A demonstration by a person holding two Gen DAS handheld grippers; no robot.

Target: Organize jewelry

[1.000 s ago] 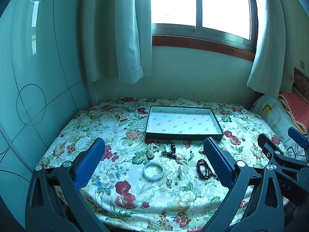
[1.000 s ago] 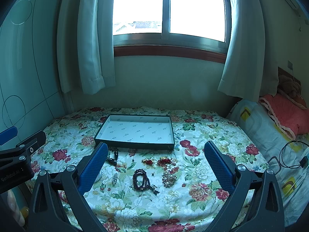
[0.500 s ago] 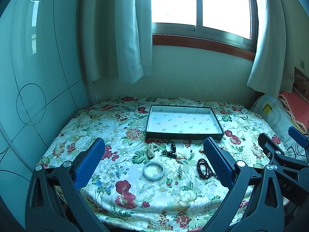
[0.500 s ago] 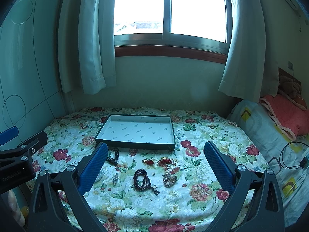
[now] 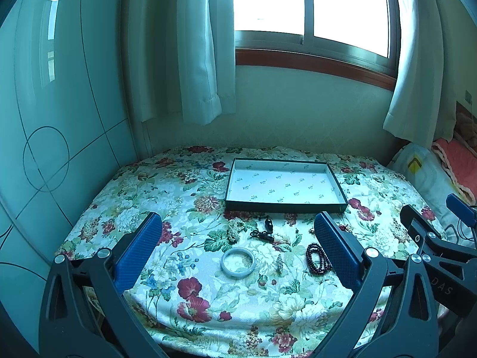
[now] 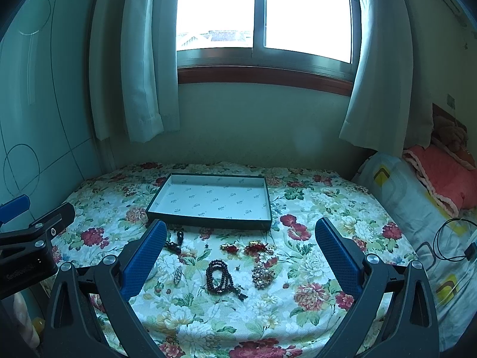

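Note:
A shallow dark tray (image 5: 286,205) (image 6: 208,223) with a white printed lining lies on the floral cloth, with nothing in it. In front of it are scattered jewelry pieces: a pale bangle (image 5: 238,262), a dark bead bracelet (image 5: 317,259) (image 6: 220,277), a pearl cluster (image 5: 234,228), a black pendant on a cord (image 5: 268,226) (image 6: 179,235), a small silver brooch (image 5: 279,262) (image 6: 177,274), a gold cluster (image 6: 262,274) and red pieces (image 6: 256,246). My left gripper (image 5: 238,223) and right gripper (image 6: 238,229) hover open above the near edge, holding nothing.
The floral cloth (image 5: 167,197) covers a table under a window with curtains (image 5: 190,59). A glass wall stands at the left. At the right sit a pillow (image 6: 399,197), a pink blanket (image 6: 441,167) and a black cable (image 6: 450,244).
Both views barely shift; the right gripper has drifted slightly. No jewelry has moved.

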